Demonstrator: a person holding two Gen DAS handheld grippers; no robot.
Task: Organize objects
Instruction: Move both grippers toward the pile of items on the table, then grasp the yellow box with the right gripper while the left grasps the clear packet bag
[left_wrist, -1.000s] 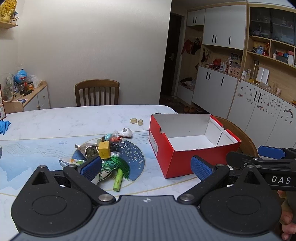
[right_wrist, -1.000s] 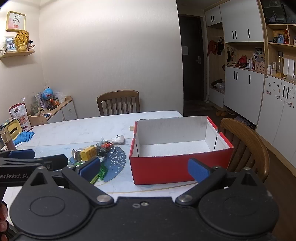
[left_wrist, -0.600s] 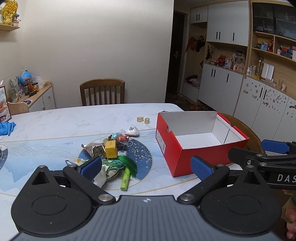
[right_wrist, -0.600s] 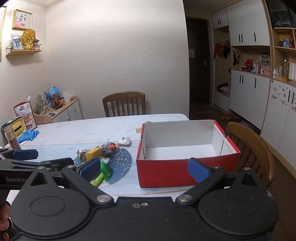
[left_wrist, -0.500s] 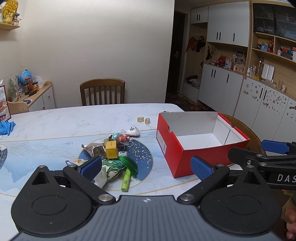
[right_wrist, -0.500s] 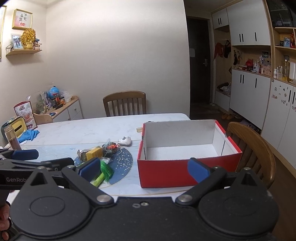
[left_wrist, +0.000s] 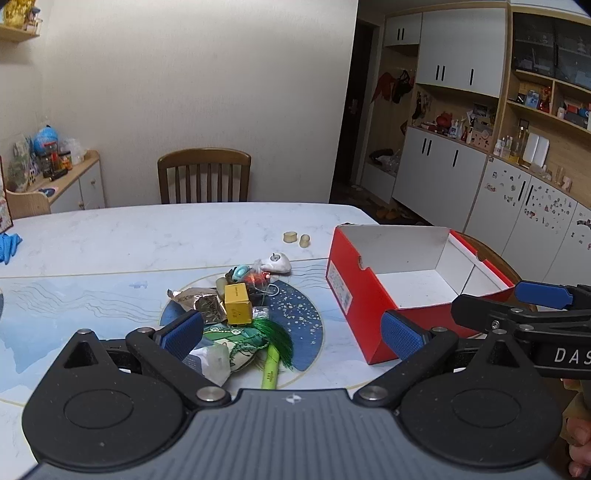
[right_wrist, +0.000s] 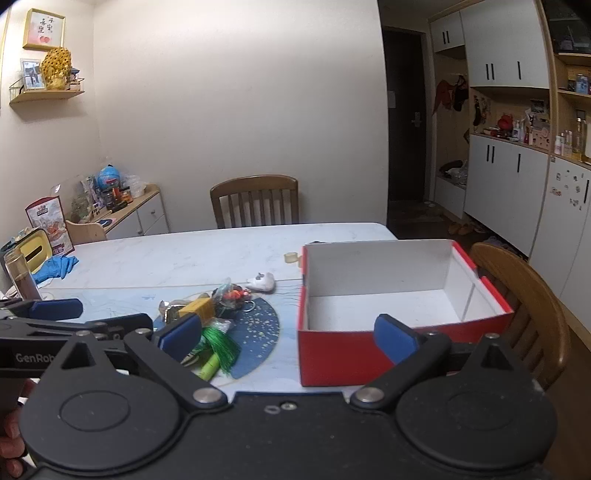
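Note:
A heap of small items lies on a dark blue round mat (left_wrist: 299, 314): a yellow box (left_wrist: 237, 298), a green tassel (left_wrist: 275, 336), a lime-green marker (left_wrist: 270, 369), a foil wrapper (left_wrist: 201, 301) and a white mouse-shaped piece (left_wrist: 275, 263). To its right stands an open red shoebox (left_wrist: 354, 295) (right_wrist: 332, 354), white inside and empty. My left gripper (left_wrist: 291, 334) hovers open over the near edge of the heap, holding nothing. Held in front of the shoebox, my right gripper (right_wrist: 286, 338) is open and empty too.
Two small beige caps (left_wrist: 295, 238) lie behind the shoebox. A wooden chair (left_wrist: 204, 175) stands at the table's far side, another (right_wrist: 524, 306) at its right end. A blue glove (right_wrist: 55, 266) and a glass bottle (right_wrist: 20, 275) sit at the table's left. Cabinets line the right wall.
Both views have shifted a little, so the heap and shoebox now sit slightly further right in frame. Both grippers stay open; nothing on the table has moved.

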